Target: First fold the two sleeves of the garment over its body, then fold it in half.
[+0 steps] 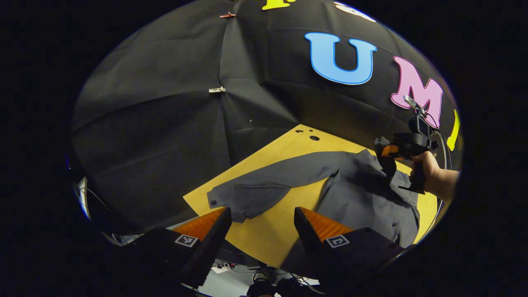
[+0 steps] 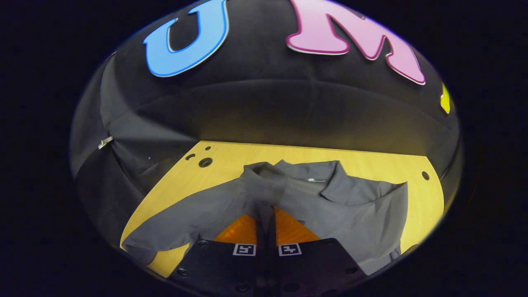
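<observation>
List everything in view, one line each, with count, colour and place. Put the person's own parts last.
shirt: one, grey, spread on the table, one sleeve stretched flat toward the left gripper, the other lifted
table: one, yellow wood, holes near its far corner, carrying the shirt
clips: two, one pale, one reddish, on the wall seam
cables: several, on the floor below the table edge
left gripper: one, open, near the flat sleeve's cuff
right gripper: one, shut on a fold of shirt fabric
hand: one, holding the right gripper
</observation>
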`<control>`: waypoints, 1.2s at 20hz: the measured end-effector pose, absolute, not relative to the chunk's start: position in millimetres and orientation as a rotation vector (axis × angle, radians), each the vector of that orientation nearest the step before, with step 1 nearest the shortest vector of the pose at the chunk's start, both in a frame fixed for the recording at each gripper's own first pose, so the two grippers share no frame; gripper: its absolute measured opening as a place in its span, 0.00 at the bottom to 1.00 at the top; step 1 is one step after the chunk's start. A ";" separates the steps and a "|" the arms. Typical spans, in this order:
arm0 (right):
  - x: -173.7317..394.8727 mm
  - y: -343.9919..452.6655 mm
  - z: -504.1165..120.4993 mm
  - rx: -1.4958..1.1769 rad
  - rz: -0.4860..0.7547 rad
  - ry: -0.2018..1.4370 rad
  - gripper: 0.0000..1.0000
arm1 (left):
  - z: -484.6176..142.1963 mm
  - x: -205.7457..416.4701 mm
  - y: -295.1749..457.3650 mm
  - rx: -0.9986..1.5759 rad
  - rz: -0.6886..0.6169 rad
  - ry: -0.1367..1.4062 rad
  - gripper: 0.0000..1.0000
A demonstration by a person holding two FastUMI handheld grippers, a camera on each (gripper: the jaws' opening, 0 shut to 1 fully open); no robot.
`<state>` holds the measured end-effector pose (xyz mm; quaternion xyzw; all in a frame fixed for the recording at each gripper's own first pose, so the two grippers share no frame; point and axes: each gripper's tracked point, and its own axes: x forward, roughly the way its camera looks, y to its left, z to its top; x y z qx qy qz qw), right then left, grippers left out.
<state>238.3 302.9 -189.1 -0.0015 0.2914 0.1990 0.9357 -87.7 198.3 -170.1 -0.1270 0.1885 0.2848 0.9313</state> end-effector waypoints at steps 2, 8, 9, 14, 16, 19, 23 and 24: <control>232.1 320.6 -201.7 -0.019 0.428 0.611 0.00 | -178.4 -92.6 205.4 -0.277 0.599 0.395 0.96; 209.8 348.6 -244.5 -0.055 0.436 0.689 0.17 | -181.3 -105.1 235.5 -0.287 0.651 0.382 0.96; 204.7 349.1 -249.9 -0.051 0.431 0.710 0.21 | -181.5 -107.8 242.2 -0.289 0.662 0.384 0.96; 187.8 345.6 -244.2 -0.010 0.433 0.722 0.72 | -184.3 -114.8 275.1 -0.289 0.713 0.366 0.96; 176.6 335.4 -236.5 -0.025 0.435 0.714 0.91 | -188.5 -115.9 288.7 -0.298 0.722 0.362 0.96; 156.9 313.1 -224.4 -0.047 0.419 0.688 1.00 | -199.0 -110.7 310.5 -0.321 0.726 0.370 0.96; 116.6 274.1 -213.7 -0.083 0.404 0.677 1.00 | -220.9 -90.7 330.4 -0.344 0.704 0.405 0.96; 103.6 263.5 -211.3 -0.102 0.412 0.676 0.99 | -225.3 -84.0 332.9 -0.350 0.687 0.417 0.97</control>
